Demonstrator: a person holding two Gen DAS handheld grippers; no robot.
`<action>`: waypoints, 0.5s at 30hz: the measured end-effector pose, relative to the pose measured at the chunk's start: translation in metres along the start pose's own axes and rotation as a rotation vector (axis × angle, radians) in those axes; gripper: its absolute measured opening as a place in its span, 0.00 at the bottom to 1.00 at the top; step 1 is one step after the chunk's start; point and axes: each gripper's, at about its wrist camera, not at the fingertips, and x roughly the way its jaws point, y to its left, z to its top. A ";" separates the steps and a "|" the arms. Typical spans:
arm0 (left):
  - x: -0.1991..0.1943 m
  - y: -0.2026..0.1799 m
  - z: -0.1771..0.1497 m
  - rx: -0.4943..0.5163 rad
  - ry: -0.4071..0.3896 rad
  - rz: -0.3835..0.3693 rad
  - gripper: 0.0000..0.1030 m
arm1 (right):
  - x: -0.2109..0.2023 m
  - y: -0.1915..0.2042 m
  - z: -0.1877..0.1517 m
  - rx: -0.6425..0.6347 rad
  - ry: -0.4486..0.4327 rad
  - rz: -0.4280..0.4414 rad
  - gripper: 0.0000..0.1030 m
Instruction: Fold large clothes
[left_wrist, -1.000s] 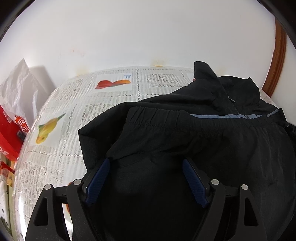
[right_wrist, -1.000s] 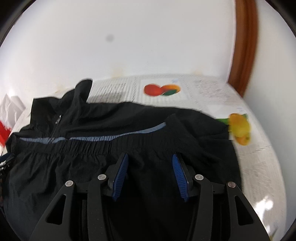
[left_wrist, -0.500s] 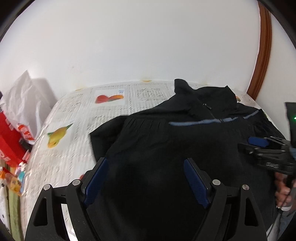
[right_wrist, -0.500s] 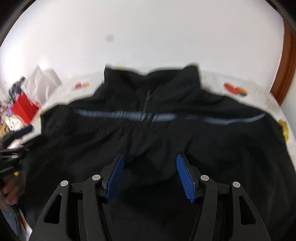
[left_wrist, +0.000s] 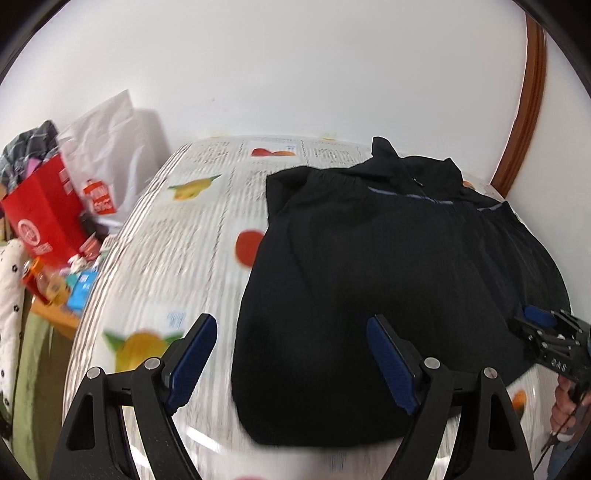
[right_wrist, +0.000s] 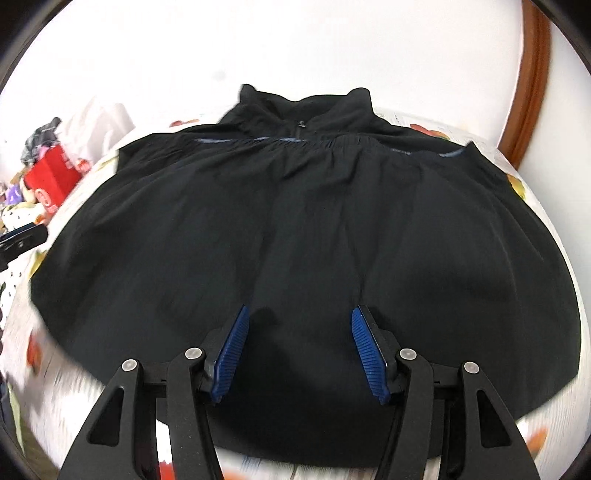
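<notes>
A black jacket with a thin blue-grey stripe lies folded on the fruit-print tablecloth, its collar toward the wall. My left gripper hovers open above the jacket's near left edge, nothing between its blue pads. In the right wrist view the jacket fills the middle. My right gripper hangs open over its near part, and no cloth is pinched. The right gripper also shows at the left view's right edge, held by a hand. Part of the left gripper shows at the right view's left edge.
A red box, a white plastic bag and small clutter crowd the left side beyond the table. A white wall stands behind it. A brown wooden frame runs up at the right. Bare tablecloth lies left of the jacket.
Both grippers have drawn back from the collar end toward the near edge, and the whole folded jacket now shows. The left one has shifted left. The right jaws stand a little wider.
</notes>
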 end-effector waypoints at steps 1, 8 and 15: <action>-0.006 0.001 -0.007 -0.003 -0.002 -0.002 0.80 | -0.008 0.003 -0.010 0.000 -0.007 0.010 0.56; -0.028 0.016 -0.050 -0.016 0.027 0.031 0.80 | -0.042 0.009 -0.058 -0.006 0.007 0.023 0.56; -0.037 0.041 -0.081 -0.041 0.069 0.079 0.80 | -0.062 0.055 -0.064 -0.164 -0.058 0.028 0.56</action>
